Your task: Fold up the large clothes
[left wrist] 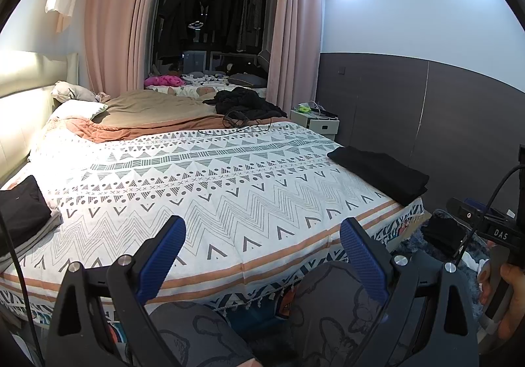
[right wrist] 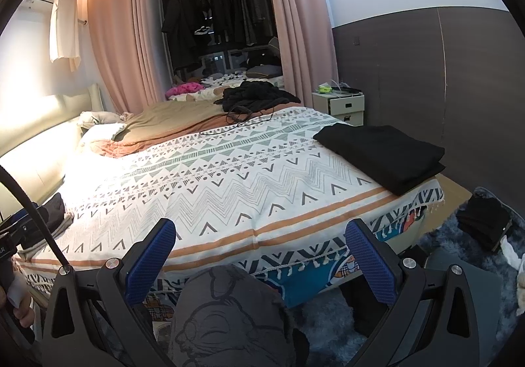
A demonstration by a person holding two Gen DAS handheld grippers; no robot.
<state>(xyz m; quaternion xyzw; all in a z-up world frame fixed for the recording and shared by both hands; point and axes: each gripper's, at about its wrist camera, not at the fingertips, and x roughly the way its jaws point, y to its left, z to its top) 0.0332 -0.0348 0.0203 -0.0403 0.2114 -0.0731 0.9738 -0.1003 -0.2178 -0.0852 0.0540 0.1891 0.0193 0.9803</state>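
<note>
Black folded garment [right wrist: 384, 153]: lies flat on the bed's near right corner, on the patterned bedspread [right wrist: 229, 183].
Black crumpled clothes [right wrist: 259, 94]: heaped at the far side of the bed, beside the brown blanket [right wrist: 177, 117].
Dark folded stack [left wrist: 19, 209]: rests at the bed's left edge.
Left hand-held gripper [left wrist: 262, 235]: released, its 2 blue fingers spread wide, grasping nothing, hovering over the bed's foot edge.
Right hand-held gripper [right wrist: 261, 235]: released likewise, empty, above the person's grey patterned trouser knee [right wrist: 226, 308].
Floor: dark clothes pile [right wrist: 485, 222] on the blue rug.
</note>
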